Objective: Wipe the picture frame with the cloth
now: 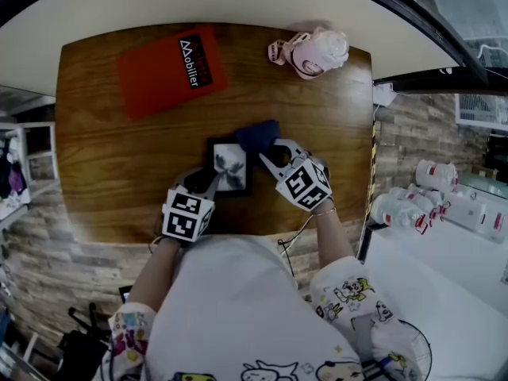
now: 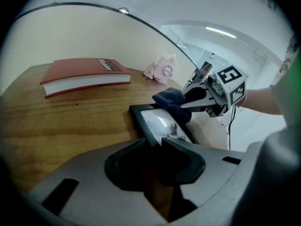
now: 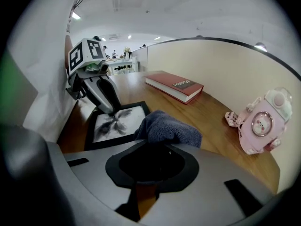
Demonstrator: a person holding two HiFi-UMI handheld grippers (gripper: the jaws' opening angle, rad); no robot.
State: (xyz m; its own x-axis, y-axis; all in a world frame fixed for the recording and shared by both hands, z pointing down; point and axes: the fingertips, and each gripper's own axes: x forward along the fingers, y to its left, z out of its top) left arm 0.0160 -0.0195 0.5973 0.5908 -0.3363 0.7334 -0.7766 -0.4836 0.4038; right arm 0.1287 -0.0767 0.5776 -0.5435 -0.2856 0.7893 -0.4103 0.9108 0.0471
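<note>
Picture frame [image 1: 230, 167] lying flat on wooden table [image 1: 103, 165], middle-ish, closer to near edge. Black border, greyish print inside. Left gripper [image 1: 208, 182] clamped on frame's near left edge, jaws pinching border. Right gripper [image 1: 271, 154] pinched tight on dark blue cloth [image 1: 257, 136]. Cloth all bunched up, sitting on frame's far right corner. Red book [image 1: 170, 70] far left and pink little clock [image 1: 314, 51] far right, both well apart from frame.

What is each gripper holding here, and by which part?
Left gripper: picture frame, by its near left corner. Right gripper: cloth, by its near end.
</note>
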